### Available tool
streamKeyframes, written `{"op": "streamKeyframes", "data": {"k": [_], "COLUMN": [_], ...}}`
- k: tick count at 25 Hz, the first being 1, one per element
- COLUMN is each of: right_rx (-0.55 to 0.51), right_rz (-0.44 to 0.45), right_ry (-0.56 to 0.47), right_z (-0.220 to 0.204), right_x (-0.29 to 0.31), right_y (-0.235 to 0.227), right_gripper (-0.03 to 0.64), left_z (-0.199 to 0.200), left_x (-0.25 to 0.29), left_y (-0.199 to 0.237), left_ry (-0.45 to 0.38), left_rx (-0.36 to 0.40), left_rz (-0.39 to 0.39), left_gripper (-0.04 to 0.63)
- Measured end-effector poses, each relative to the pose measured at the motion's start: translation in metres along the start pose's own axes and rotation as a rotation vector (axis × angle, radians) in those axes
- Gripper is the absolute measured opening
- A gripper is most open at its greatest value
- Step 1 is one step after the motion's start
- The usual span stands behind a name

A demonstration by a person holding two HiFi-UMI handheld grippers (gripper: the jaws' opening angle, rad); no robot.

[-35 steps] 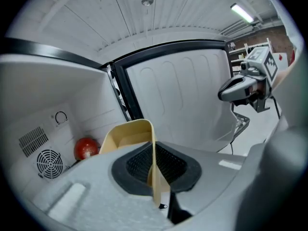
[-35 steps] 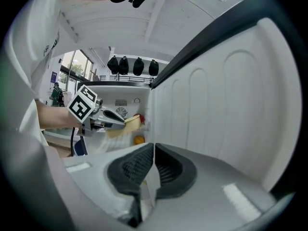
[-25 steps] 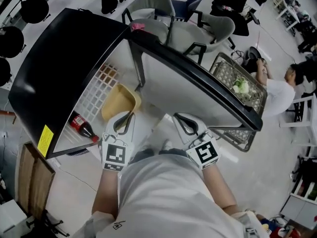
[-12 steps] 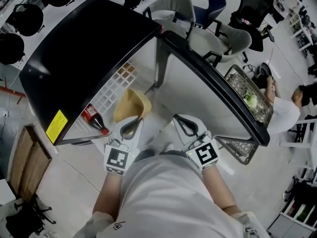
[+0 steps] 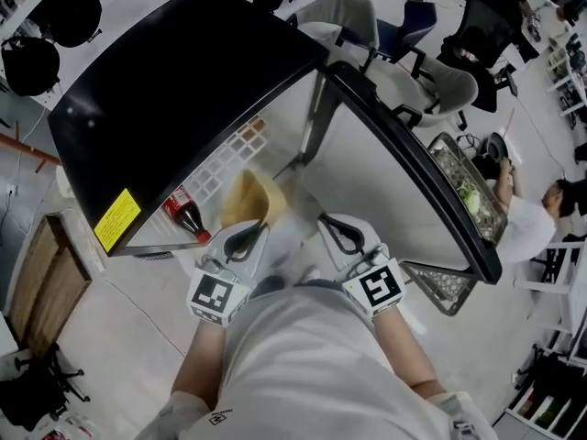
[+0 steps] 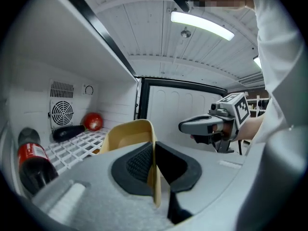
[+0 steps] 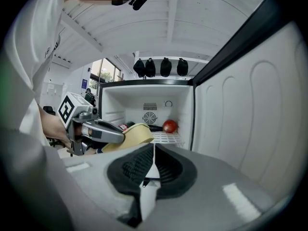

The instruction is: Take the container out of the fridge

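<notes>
The tan plastic container (image 5: 251,199) hangs at the front of the open fridge (image 5: 174,90), just clear of the white wire shelf (image 5: 213,165). My left gripper (image 5: 248,233) is shut on its near rim; in the left gripper view the thin wall of the container (image 6: 126,136) runs between the two black pads (image 6: 137,162). My right gripper (image 5: 334,225) is beside it on the right, shut with nothing in it. The right gripper view shows the closed jaws (image 7: 153,163) and the left gripper (image 7: 98,131) carrying the container (image 7: 136,133).
A cola bottle (image 6: 30,163) lies at the shelf's left, with a red round fruit (image 6: 93,121) and a dark object (image 6: 67,132) at the back near the fan grille (image 6: 61,112). The open fridge door (image 5: 404,163) stands on the right. A person (image 5: 527,214) crouches by a wire basket (image 5: 463,186).
The container has come off the wire shelf toward me in the left gripper. Both grippers have drawn back slightly; the bottle has stayed on the shelf.
</notes>
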State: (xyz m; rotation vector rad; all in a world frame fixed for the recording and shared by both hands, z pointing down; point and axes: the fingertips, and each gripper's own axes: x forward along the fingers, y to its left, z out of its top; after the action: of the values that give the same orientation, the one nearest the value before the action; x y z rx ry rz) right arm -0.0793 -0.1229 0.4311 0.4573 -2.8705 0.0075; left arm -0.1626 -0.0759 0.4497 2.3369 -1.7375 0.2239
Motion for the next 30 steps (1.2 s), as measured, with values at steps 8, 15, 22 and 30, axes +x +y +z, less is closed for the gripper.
{"op": "streamKeyframes", "data": {"k": [8, 15, 22, 30], "right_rx": [0.013, 0.017, 0.024, 0.019], "right_rz": [-0.024, -0.037, -0.042, -0.052], "right_ry": [0.014, 0.021, 0.044, 0.048], "right_z": [-0.004, -0.008, -0.016, -0.017], "right_x": [-0.003, -0.009, -0.013, -0.017], "right_y": [-0.005, -0.011, -0.013, -0.017], "right_gripper": [0.012, 0.012, 0.012, 0.012], "left_z": [0.001, 0.001, 0.003, 0.003], "left_x": [-0.001, 0.004, 0.010, 0.015], "left_y": [0.001, 0.001, -0.003, -0.007], "left_ry": [-0.016, -0.011, -0.009, -0.006], "left_rx": [-0.041, -0.041, -0.033, -0.026], "left_rz": [-0.015, -0.012, -0.021, -0.031], "left_gripper": [0.023, 0.023, 0.023, 0.023]}}
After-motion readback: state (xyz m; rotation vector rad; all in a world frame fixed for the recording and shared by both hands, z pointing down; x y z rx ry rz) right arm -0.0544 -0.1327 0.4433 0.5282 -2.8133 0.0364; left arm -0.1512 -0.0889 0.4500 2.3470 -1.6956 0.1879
